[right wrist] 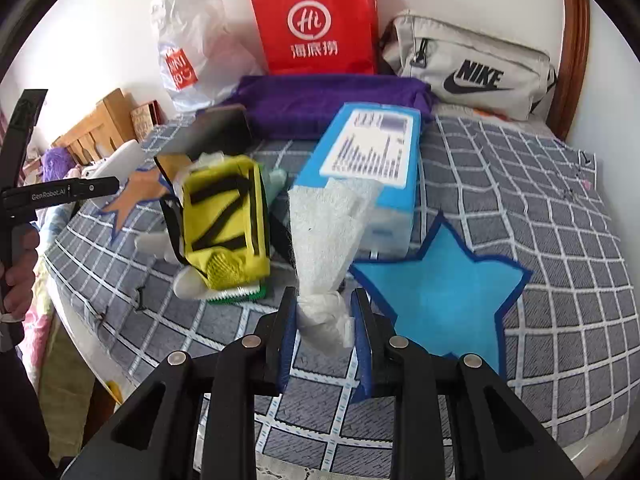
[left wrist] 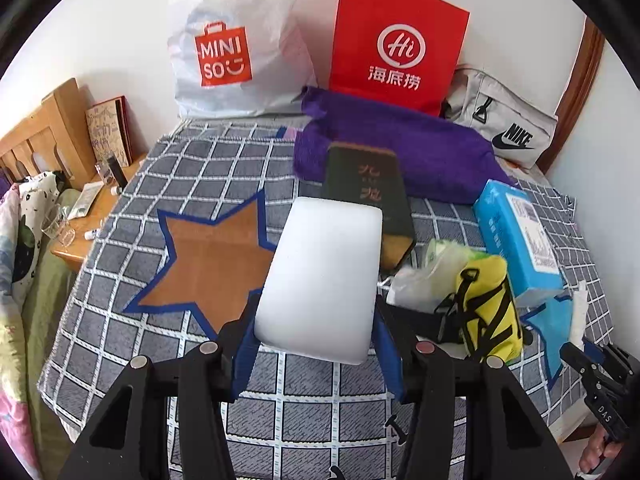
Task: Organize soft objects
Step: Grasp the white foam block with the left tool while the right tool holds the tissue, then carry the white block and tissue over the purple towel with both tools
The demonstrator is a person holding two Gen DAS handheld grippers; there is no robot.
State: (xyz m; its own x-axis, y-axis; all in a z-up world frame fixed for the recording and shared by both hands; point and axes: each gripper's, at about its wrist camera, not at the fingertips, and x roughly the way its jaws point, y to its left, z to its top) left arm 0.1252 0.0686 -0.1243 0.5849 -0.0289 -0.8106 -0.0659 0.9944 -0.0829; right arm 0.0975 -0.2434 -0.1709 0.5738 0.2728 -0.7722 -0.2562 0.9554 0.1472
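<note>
My left gripper (left wrist: pixel 314 344) is shut on a white sponge block (left wrist: pixel 324 272) and holds it above the grey checked cloth, beside the orange star patch (left wrist: pixel 212 264). My right gripper (right wrist: pixel 325 320) is shut on a white tissue (right wrist: pixel 326 240) pulled from the blue tissue pack (right wrist: pixel 368 164), just left of the blue star patch (right wrist: pixel 440 292). A yellow pouch with black straps (right wrist: pixel 224 220) lies on a green-bristled brush (right wrist: pixel 236 294). A dark scouring sponge (left wrist: pixel 368 192) lies behind the white block, in front of a purple towel (left wrist: pixel 400 148).
A red paper bag (left wrist: pixel 396 44), a white Miniso bag (left wrist: pixel 228 48) and a grey Nike bag (left wrist: pixel 504 128) stand along the back wall. A wooden nightstand (left wrist: pixel 96 216) with small items is at the left. The table edge runs along the left and front.
</note>
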